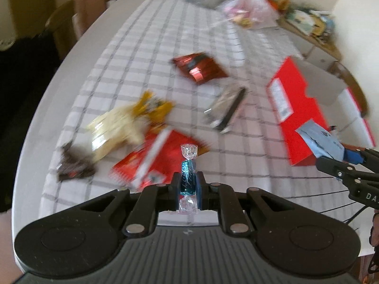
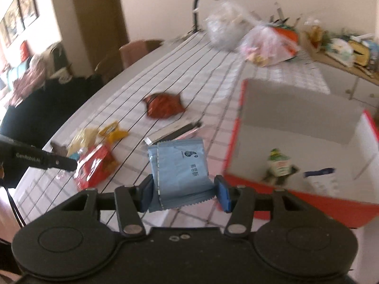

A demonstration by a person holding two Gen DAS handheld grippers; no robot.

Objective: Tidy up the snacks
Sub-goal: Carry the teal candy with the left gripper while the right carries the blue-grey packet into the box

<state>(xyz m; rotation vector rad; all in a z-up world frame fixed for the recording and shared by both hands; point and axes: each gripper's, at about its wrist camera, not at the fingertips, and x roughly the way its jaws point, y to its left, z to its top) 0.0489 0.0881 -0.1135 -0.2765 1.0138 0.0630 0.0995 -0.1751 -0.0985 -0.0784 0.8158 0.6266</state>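
Your left gripper (image 1: 188, 187) pinches a blue wrapped candy (image 1: 188, 177). Your right gripper (image 2: 185, 192) squeezes a light-blue snack packet (image 2: 180, 165) beside the red box (image 2: 308, 203).

The tabletop (image 1: 132, 75) wears white cloth checked with grey lines. The box (image 2: 239, 123) is red outside – white within. One packet (image 2: 180, 165) is pale blue, the twist-wrapped candy (image 1: 188, 177) teal with clear ends – another wrapper (image 1: 200, 67) shiny dark red

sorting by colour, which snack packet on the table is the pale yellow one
The pale yellow packet lying beside the orange-yellow wrappers; the other packets on the cloth are red, dark or silver-black.
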